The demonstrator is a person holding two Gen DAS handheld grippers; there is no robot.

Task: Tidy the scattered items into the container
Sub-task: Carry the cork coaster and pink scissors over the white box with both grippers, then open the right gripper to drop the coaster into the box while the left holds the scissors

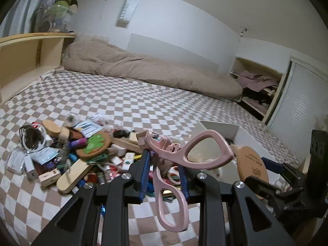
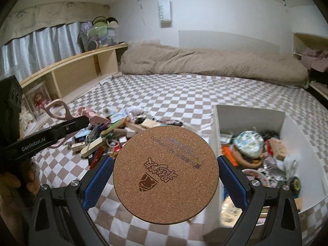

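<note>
A: What does the right wrist view give that the left doesn't?

B: The inside of the white container (image 2: 225, 119), already part-filled with small things. The left view mostly shows the pile of clutter (image 1: 82, 153) on the checkered bedspread (image 1: 143, 102).

A: And the grippers?

B: The left gripper (image 1: 164, 168) is clamped on a pink eyelash curler (image 1: 174, 155), handles sticking up and down between the blue pads. The right gripper (image 2: 165, 176) squeezes a round cork coaster (image 2: 166, 174) by its edges, held just beside the container.

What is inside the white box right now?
The white box already holds a jumble of small items, with a patterned fabric pouch on top. The cork coaster hides its near-left corner.
</note>
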